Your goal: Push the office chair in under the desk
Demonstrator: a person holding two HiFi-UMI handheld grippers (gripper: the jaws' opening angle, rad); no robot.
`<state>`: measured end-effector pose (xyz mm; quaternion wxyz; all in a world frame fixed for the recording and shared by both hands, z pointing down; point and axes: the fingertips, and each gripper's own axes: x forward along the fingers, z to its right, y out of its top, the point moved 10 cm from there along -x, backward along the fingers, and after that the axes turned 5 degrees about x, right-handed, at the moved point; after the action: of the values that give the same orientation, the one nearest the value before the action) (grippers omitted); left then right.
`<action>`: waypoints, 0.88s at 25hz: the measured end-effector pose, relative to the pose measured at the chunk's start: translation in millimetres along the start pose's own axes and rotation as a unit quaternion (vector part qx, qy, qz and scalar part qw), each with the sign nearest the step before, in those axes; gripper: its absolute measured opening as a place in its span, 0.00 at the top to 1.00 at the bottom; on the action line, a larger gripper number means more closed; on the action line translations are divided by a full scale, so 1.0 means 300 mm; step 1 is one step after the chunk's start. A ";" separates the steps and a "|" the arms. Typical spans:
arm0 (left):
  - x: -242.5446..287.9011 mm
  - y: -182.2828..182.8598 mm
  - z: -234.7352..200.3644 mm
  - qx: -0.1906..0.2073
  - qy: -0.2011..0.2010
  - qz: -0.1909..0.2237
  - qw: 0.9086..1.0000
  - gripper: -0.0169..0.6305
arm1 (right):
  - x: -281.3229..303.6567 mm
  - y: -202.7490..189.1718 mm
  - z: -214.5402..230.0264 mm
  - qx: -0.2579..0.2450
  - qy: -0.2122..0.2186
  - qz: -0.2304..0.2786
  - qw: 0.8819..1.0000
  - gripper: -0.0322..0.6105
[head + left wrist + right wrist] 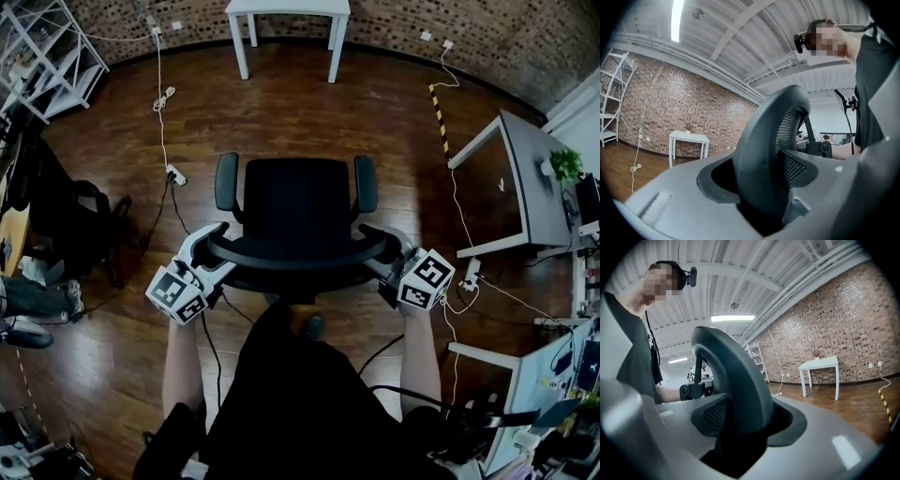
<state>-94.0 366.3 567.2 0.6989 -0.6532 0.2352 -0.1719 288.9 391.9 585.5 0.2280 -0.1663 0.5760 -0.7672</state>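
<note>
A black office chair (296,199) stands in the middle of the wooden floor, its seat facing a white desk (289,7) at the far brick wall. I stand behind it. My left gripper (217,242) is shut on the left end of the curved backrest rim (296,255), and my right gripper (375,246) is shut on its right end. In the left gripper view the dark rim (768,154) fills the gap between the grey jaws, with the desk (689,137) far behind. The right gripper view shows the rim (736,390) the same way, with the desk (819,363) at right.
A power strip with a white cable (174,174) lies on the floor left of the chair. A strip of yellow-black tape (438,117) and a grey desk (525,187) are at right. Dark furniture (84,225) and a white shelf (47,47) stand at left.
</note>
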 end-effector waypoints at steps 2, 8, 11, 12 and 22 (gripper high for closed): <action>-0.002 -0.011 -0.026 -0.006 -0.007 0.004 1.000 0.38 | 0.022 -0.013 0.024 -0.004 -0.005 0.001 1.000 0.60; 0.061 -0.004 -0.161 -0.029 -0.018 0.008 0.999 0.45 | 0.125 0.029 0.202 -0.020 0.009 0.001 1.000 0.58; 0.120 -0.003 -0.219 -0.023 -0.012 0.012 1.000 0.47 | 0.167 0.063 0.316 -0.037 0.024 0.006 0.999 0.58; 0.144 -0.005 -0.242 -0.018 -0.007 0.013 1.000 0.47 | 0.183 0.074 0.358 -0.043 0.028 0.008 0.999 0.58; 0.425 -0.078 -0.392 -0.007 0.032 0.009 0.999 0.46 | 0.266 0.156 0.753 -0.053 0.054 0.003 0.997 0.58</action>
<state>-51.7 196.7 572.8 0.6878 -0.6502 0.2644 -0.1852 346.3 155.4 603.6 0.1897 -0.1348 0.6277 -0.7429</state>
